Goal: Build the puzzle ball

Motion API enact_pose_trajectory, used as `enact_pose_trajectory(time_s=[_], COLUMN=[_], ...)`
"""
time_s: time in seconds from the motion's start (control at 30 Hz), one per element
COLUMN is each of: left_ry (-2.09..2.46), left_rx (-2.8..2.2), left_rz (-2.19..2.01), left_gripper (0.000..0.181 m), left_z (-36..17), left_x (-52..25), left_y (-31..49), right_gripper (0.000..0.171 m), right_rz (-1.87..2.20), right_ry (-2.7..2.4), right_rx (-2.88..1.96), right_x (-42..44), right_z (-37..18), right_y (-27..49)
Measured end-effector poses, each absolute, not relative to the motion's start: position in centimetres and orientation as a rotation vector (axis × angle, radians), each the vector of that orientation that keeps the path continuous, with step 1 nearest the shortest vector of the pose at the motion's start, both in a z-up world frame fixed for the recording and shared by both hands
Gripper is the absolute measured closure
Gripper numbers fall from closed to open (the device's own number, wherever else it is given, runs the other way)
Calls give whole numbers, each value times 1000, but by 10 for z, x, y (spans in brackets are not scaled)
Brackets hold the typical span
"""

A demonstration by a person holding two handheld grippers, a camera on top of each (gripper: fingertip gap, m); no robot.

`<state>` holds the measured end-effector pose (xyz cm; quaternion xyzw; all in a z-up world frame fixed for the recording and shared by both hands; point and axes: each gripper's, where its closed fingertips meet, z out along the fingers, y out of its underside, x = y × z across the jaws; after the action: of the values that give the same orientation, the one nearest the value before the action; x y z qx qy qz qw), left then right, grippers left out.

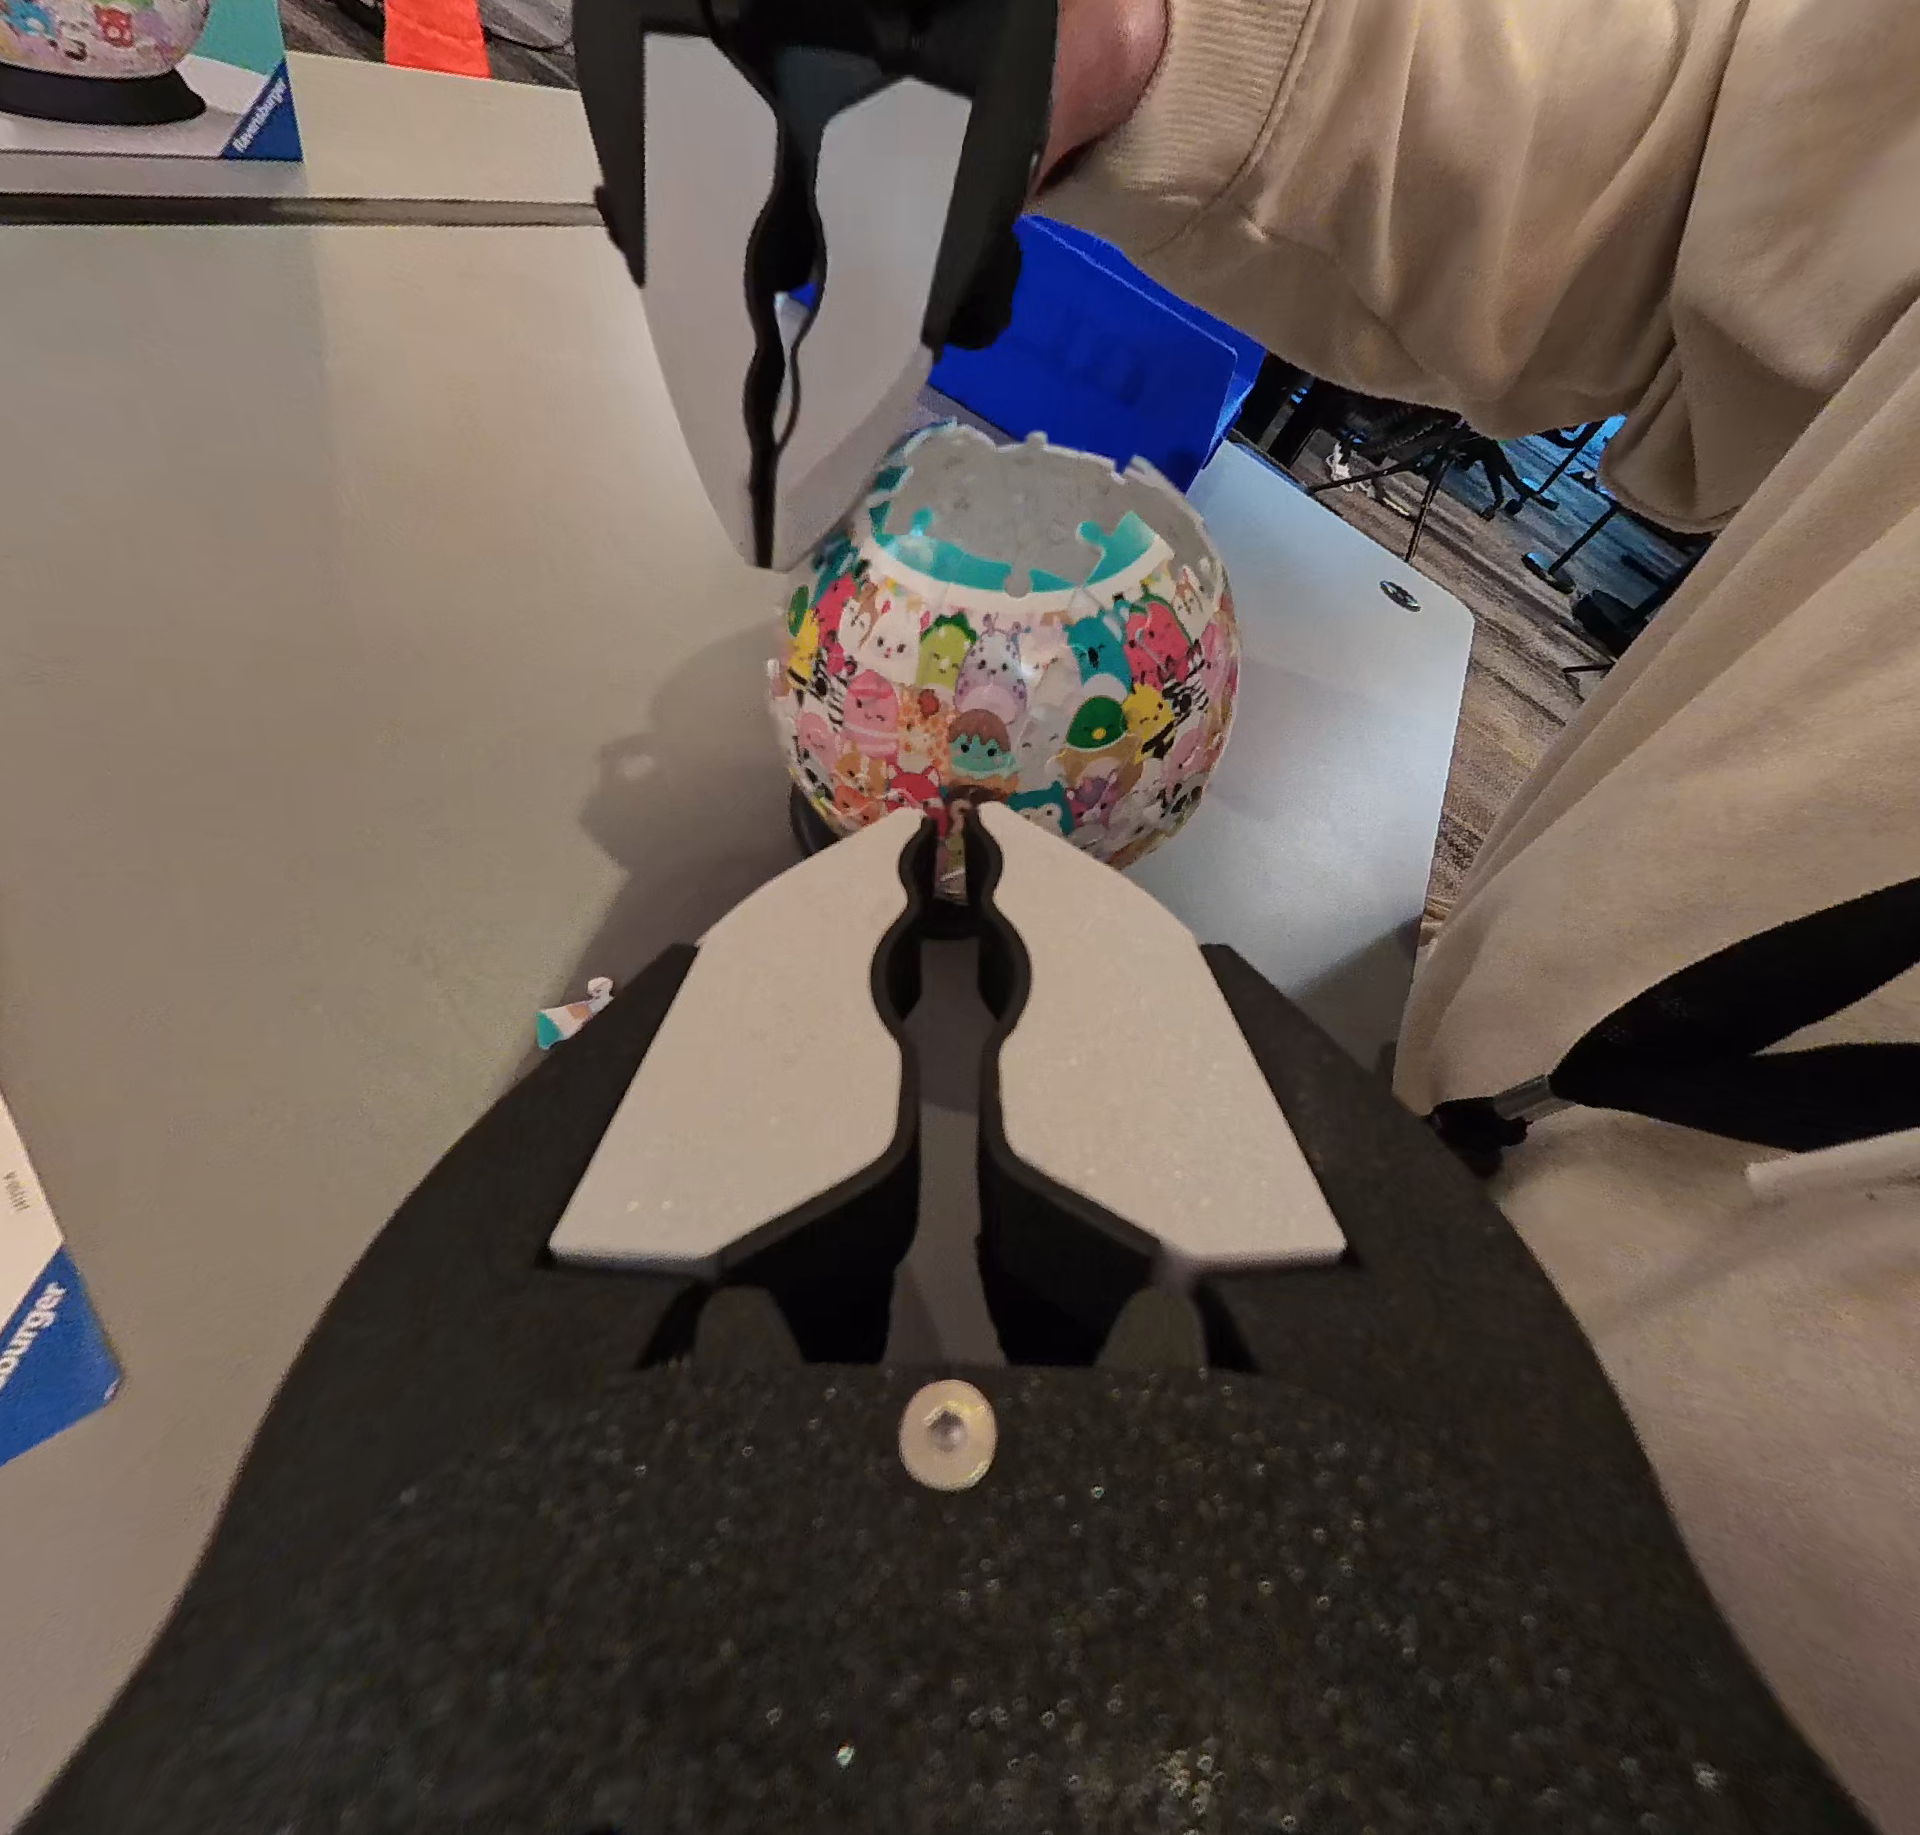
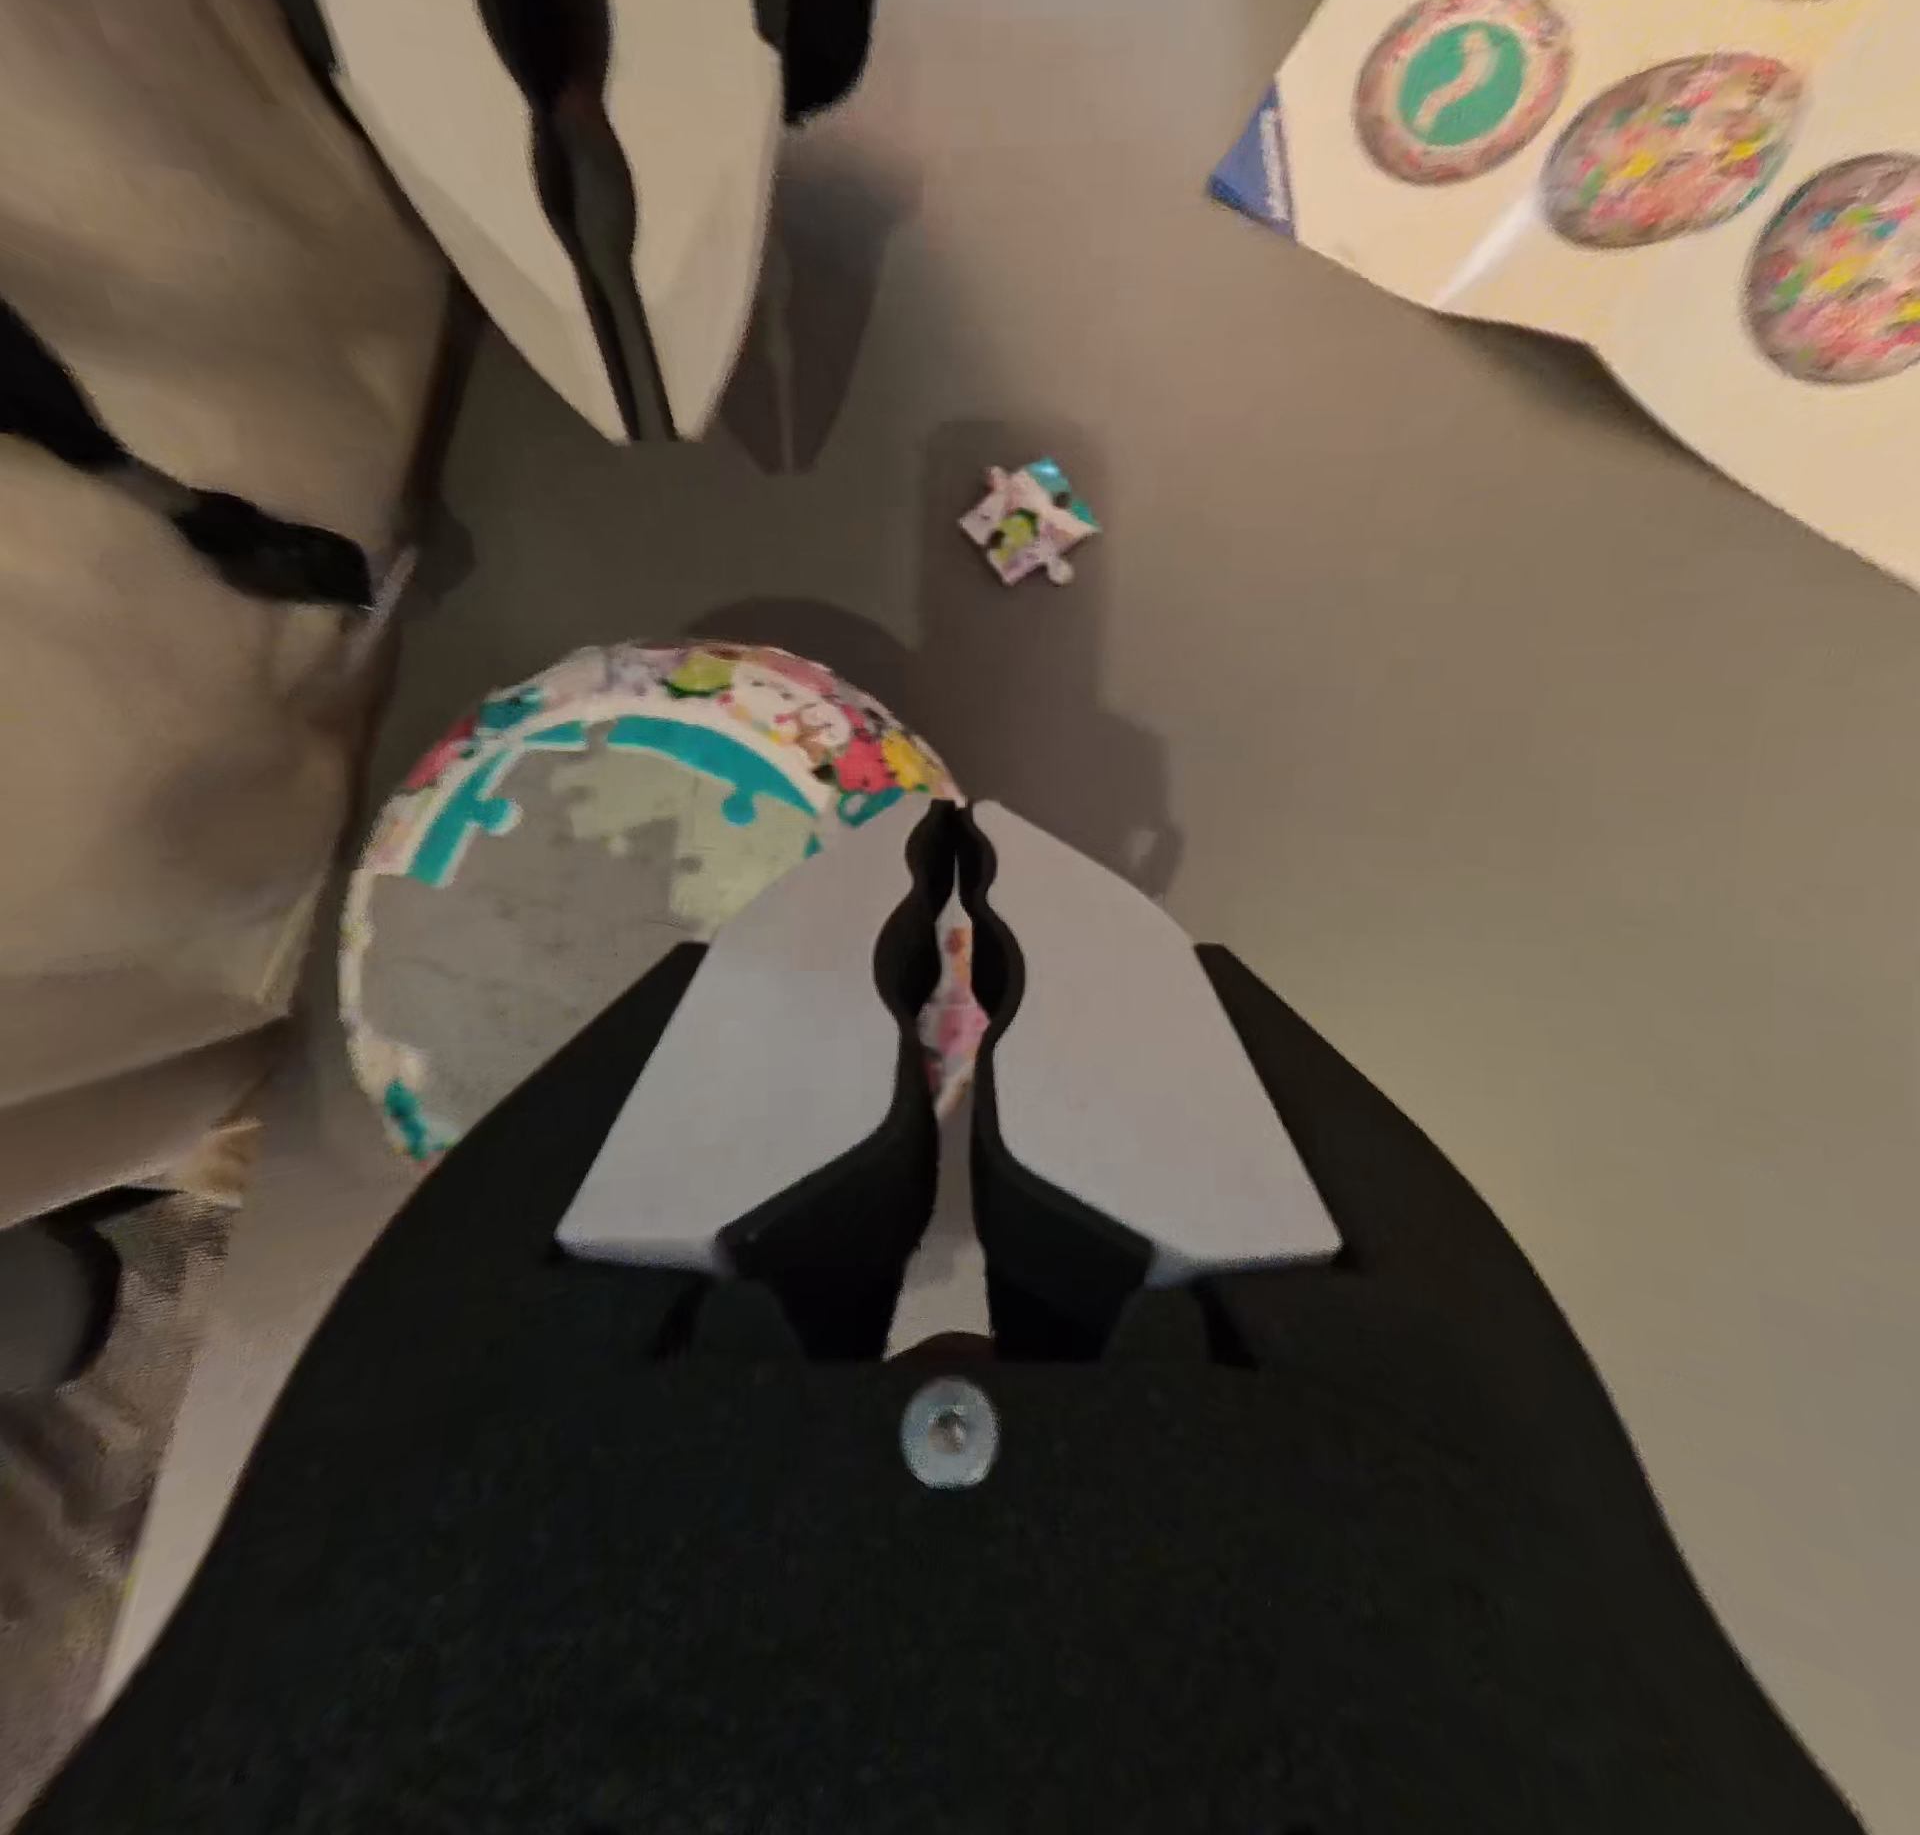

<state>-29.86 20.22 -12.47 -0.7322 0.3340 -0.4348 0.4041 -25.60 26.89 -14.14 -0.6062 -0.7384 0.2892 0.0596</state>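
- The puzzle ball [image 1: 1003, 642] sits on its dark stand on the counter [image 1: 260, 642], just in front of you, so both grippers can reach its open top.
- The cap is not yet filled: you can see the grey inside through a ragged gap edged in teal, so I judge only the last few pieces remain.
- Your left gripper [image 1: 951, 829] is low at the ball's near side, jaws together on nothing I can see; placed there, it looks ready to brace the ball against a push.
- Your right gripper [image 2: 961, 809] is above the rim, tips by the edge of the gap, jaws together; whether it pinches anything I cannot tell.
- 1 loose piece [image 2: 1029, 523] lies on the counter beyond the ball, well clear of both grippers, probably next to go in.
- The instruction sheet [image 2: 1621, 175] lies flat at the side, within sight for reference.
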Motion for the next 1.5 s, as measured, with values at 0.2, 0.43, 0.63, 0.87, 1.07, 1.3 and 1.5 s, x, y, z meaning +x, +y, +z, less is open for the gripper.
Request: enact_pose_trajectory(time_s=[0.2, 0.43, 0.63, 0.87, 1.07, 1.3, 1.5], left_ry=[853, 860, 881, 905, 898, 907, 895], left_rx=[-1851, -1856, -1873, -1888, -1889, -1878, -1873], left_rz=[-1096, -1087, -1076, -1046, -1057, -1068, -1088], left_gripper=[177, 177, 176, 175, 175, 175, 175], left_z=[-125, -127, -132, -136, -136, -134, -132], left_x=[-297, -297, -295, -294, -294, -294, -297], left_y=[200, 199, 197, 195, 195, 193, 194], right_gripper=[171, 171, 171, 171, 151, 139, 134], right_rz=[991, 1028, 968, 906, 618, 448, 445], right_ry=[-2160, -2078, -2165, -1961, -2163, -2340, -2434], right_rx=[-1845, -1852, -1856, -1877, -1741, -1720, -1777], right_x=[-261, -264, -250, -242, -236, -234, -231], right_z=[-131, -122, -132, -111, -116, -128, -139], right_y=[270, 276, 258, 286, 265, 254, 249])
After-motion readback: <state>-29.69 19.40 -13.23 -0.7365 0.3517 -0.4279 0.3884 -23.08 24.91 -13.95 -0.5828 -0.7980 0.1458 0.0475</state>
